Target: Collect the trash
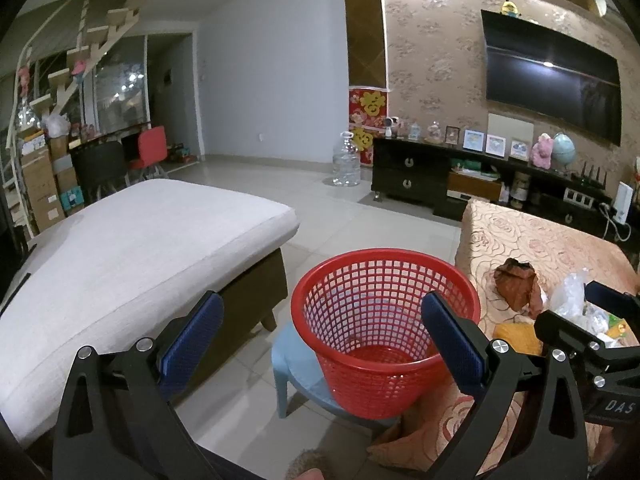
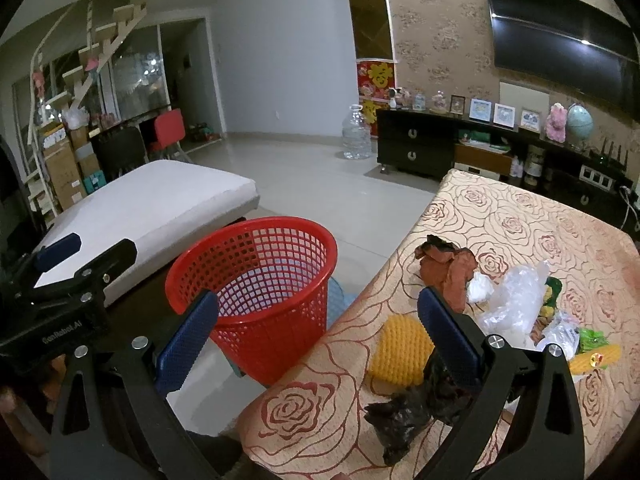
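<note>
A red mesh basket [image 1: 380, 320] [image 2: 260, 292] stands on a low blue stool [image 1: 300, 372] beside a table with a rose-patterned cloth [image 2: 500, 216]. On the cloth lie a brown crumpled wrapper [image 2: 446, 266] [image 1: 516, 284], clear plastic bags [image 2: 512, 300], a yellow sponge-like piece [image 2: 400, 350], a black crumpled bag [image 2: 408, 412] and small green and yellow wrappers [image 2: 592, 348]. My left gripper [image 1: 320, 340] is open and empty, in front of the basket. My right gripper [image 2: 316, 340] is open and empty, over the table edge near the trash.
A white cushioned bench [image 1: 120, 264] stands left of the basket. A dark TV cabinet [image 1: 420, 176] with ornaments, a large water bottle [image 1: 346, 164], chairs [image 1: 152, 152] and stacked boxes [image 1: 40, 188] lie farther off across tiled floor.
</note>
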